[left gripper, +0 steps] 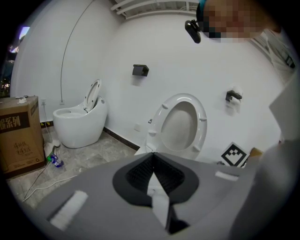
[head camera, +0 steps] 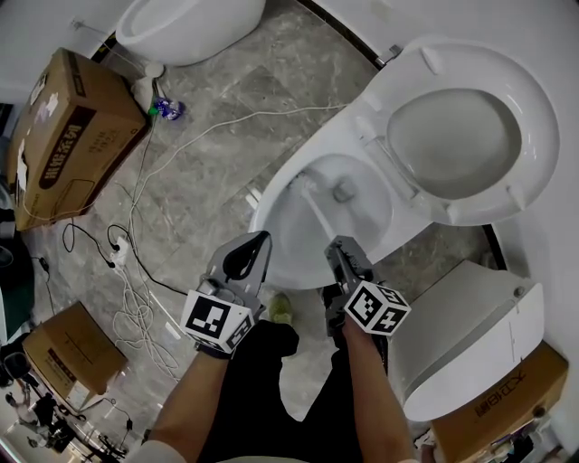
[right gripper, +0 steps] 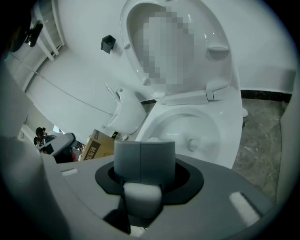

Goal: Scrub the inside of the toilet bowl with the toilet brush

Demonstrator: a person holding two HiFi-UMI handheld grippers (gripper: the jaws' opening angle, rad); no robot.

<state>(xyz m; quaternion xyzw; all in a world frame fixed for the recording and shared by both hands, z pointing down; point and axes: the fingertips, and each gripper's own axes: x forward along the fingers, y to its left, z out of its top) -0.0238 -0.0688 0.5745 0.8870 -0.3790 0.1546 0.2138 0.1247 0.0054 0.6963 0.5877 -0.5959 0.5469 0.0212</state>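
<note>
Even, soft indoor light; strong fisheye bending, dark vignetted corners.

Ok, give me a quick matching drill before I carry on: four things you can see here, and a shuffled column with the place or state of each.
Things:
1. toilet brush
2. toilet seat
3. cardboard box
4. left hand-held gripper

Place or state:
A. shut, with nothing in it
B. raised
C. head down in the bowl, handle in the right hand-held gripper
D. on the floor near the second toilet

Pairs: 1-C, 2-B, 3-D, 4-A
</note>
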